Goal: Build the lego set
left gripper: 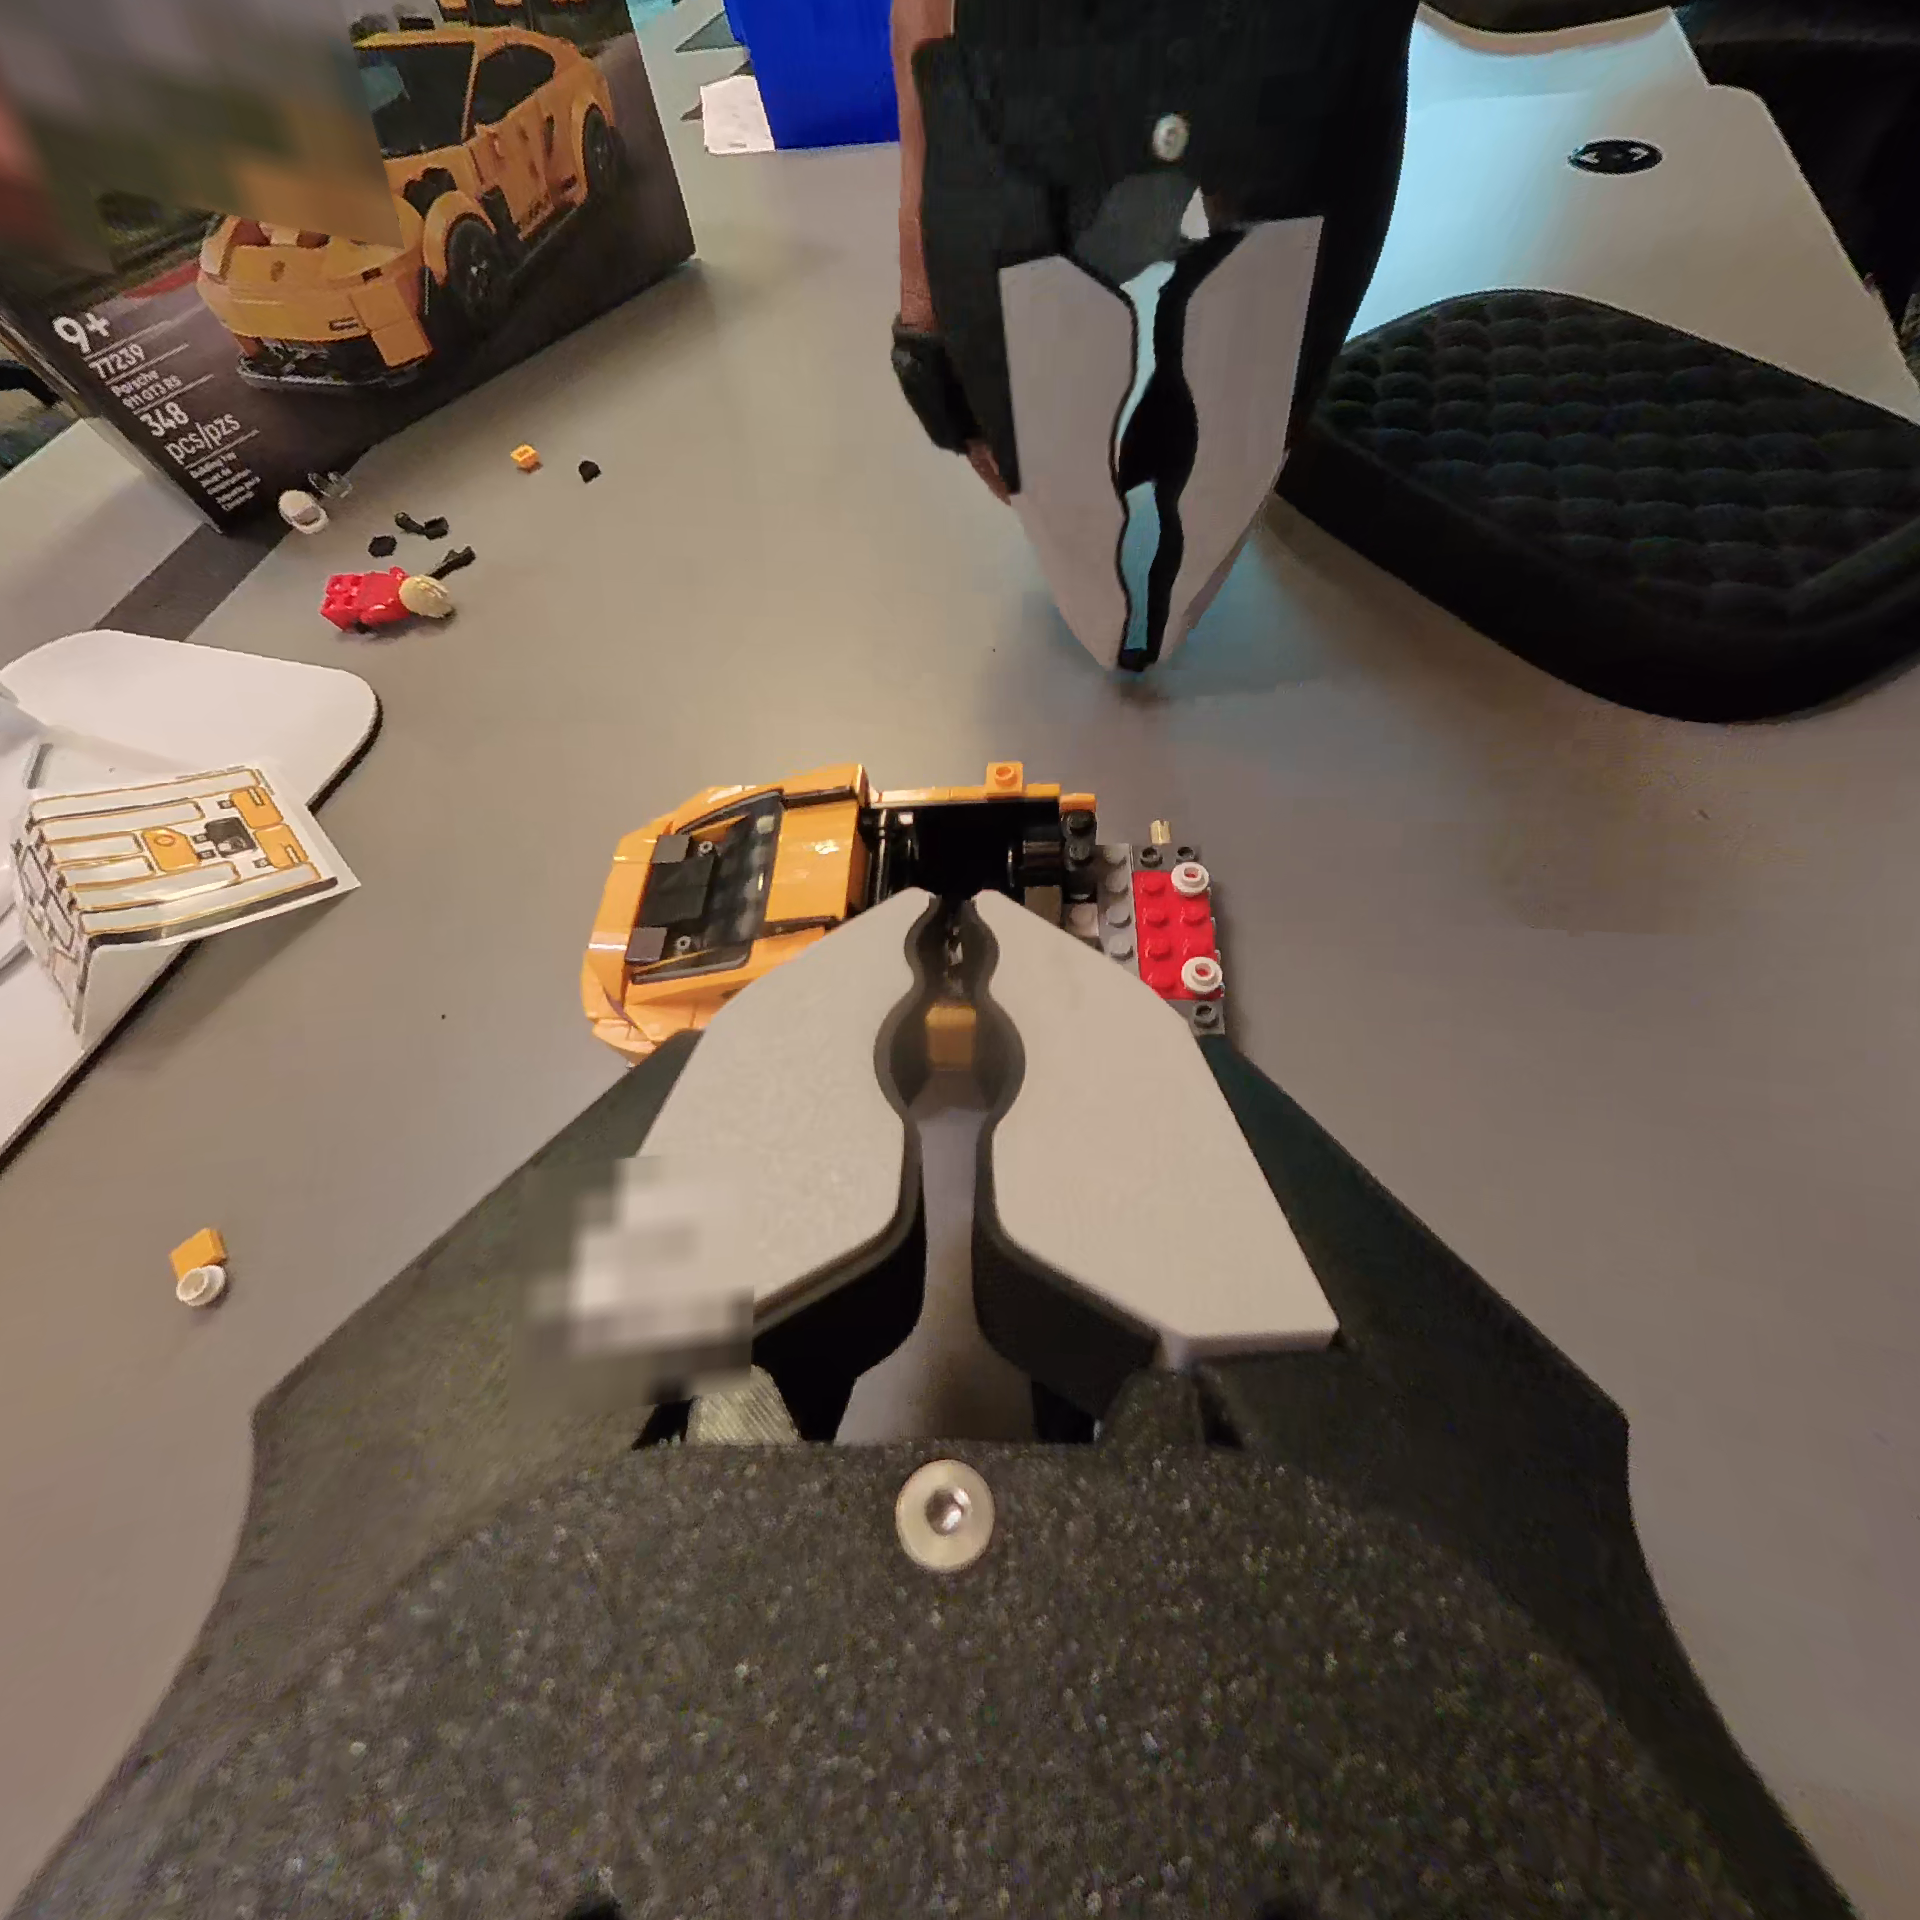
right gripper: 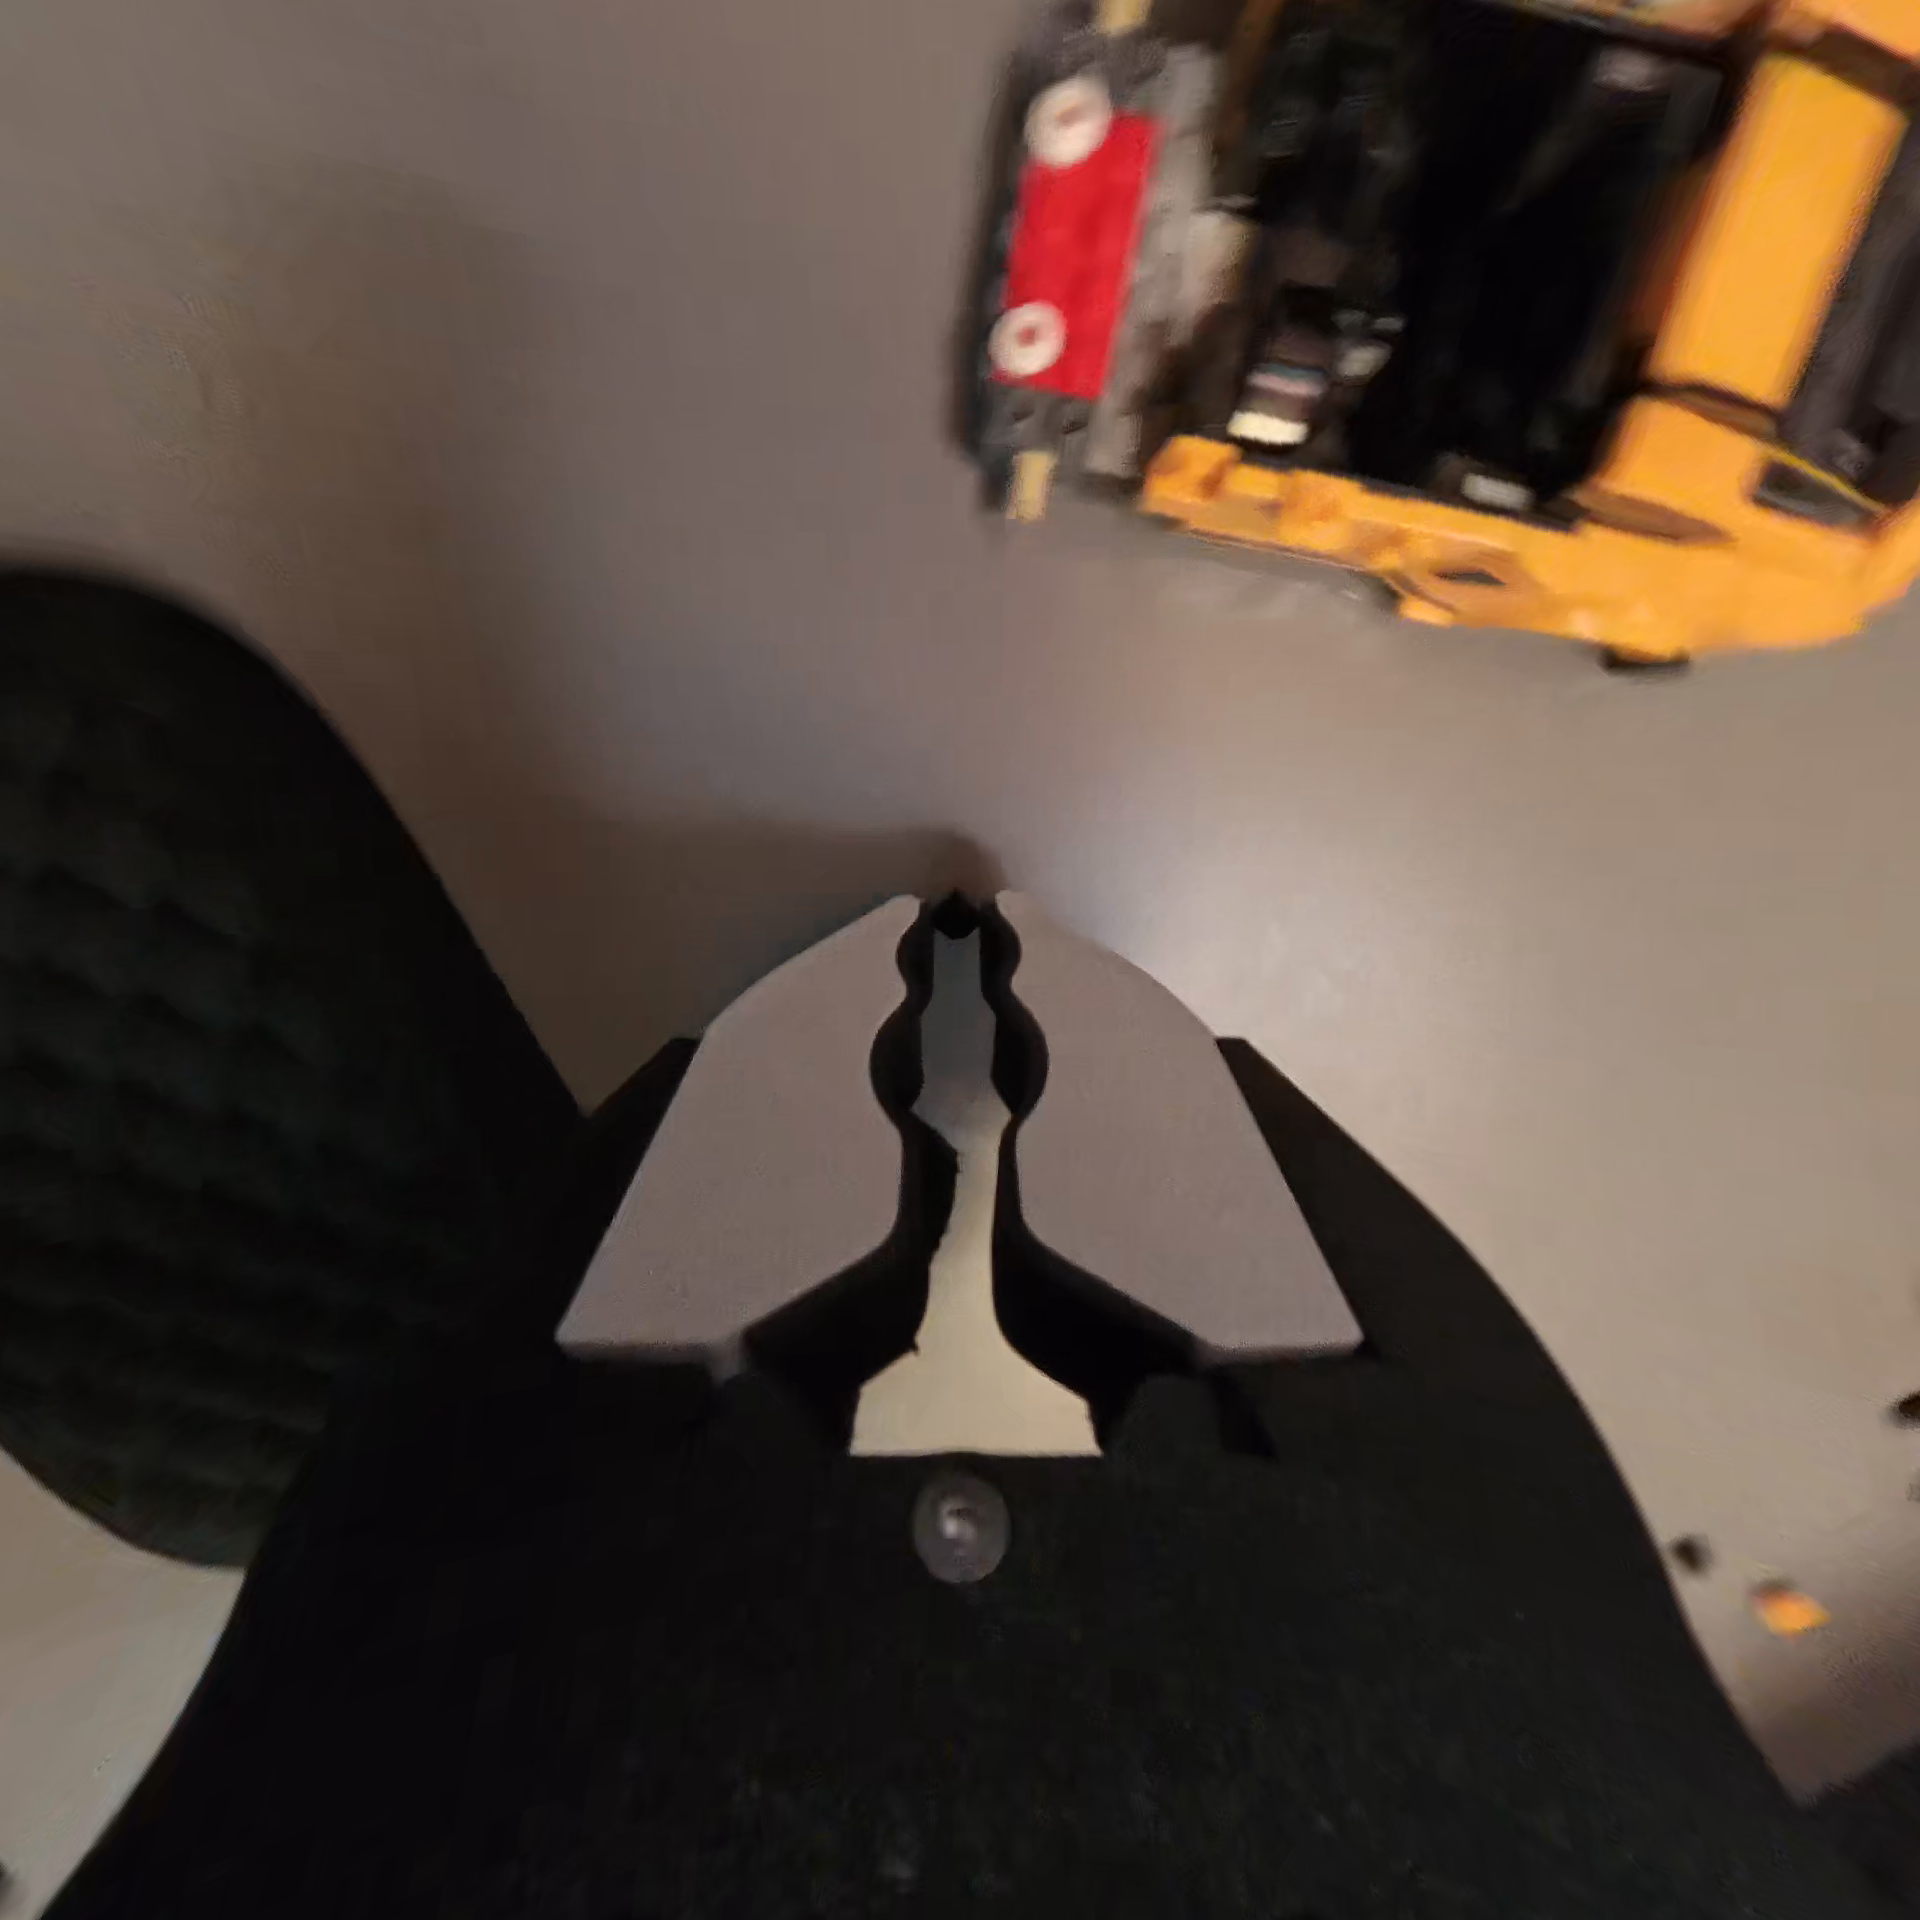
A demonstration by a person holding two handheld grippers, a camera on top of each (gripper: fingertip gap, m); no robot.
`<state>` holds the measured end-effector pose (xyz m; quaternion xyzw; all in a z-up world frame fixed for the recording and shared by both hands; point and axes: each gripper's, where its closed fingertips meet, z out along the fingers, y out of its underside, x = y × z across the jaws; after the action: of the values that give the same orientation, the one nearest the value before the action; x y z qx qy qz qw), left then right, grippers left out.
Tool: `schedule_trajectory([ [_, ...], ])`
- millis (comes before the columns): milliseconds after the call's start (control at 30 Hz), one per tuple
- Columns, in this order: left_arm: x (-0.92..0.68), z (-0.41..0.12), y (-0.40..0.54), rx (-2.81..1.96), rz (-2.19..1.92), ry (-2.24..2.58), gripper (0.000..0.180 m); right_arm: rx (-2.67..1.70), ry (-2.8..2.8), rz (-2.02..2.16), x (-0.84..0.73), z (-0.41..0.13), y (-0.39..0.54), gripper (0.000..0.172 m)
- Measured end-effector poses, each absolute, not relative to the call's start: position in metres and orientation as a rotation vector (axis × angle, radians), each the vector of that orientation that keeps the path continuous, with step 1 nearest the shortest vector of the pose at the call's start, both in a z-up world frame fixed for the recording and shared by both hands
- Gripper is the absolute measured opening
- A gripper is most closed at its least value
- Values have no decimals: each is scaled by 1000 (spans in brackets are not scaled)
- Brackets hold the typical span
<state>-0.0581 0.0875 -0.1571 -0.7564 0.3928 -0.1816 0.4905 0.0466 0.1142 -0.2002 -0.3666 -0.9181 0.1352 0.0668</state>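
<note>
Left gripper (left gripper: pixel 948 914) low over the orange brick car (left gripper: pixel 727 894), tips nearly together above the black open cabin (left gripper: pixel 966 831); whether pressing on a part there, cannot tell. Orange brick (left gripper: pixel 948 1029) seen through the wider hollow between the fingers, part of the car beneath. Red studded plate (left gripper: pixel 1174 925) with two white round pieces at the car's rear, at 3 o'clock from the tips.

Right gripper (right gripper: pixel 954 914) at 12 o'clock from the car in the left wrist view, pointing down to the grey table (left gripper: pixel 1455 935), tips clamped on a small black piece (right gripper: pixel 951 920). Black textured pad (left gripper: pixel 1621 488) just beside it at 3 o'clock.

At 10 o'clock, toy box (left gripper: pixel 343 260) with a car picture; before it, small loose black parts (left gripper: pixel 421 525), a tiny orange tile (left gripper: pixel 526 457) and a red figure (left gripper: pixel 379 597). Sticker sheet (left gripper: pixel 177 862) at 9 o'clock. Orange piece with white round stud (left gripper: pixel 197 1262) at 8 o'clock.
</note>
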Motion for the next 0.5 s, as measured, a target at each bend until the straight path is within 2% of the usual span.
schedule_trajectory([
  [200, -59, -151, 88, -1842, -467, 901, 2, -1677, -2314, 635, 5, -162, 108, 8],
  [500, -76, -146, 91, -1900, -403, 840, 2, -1819, -2185, 489, -23, -159, 104, 8],
])
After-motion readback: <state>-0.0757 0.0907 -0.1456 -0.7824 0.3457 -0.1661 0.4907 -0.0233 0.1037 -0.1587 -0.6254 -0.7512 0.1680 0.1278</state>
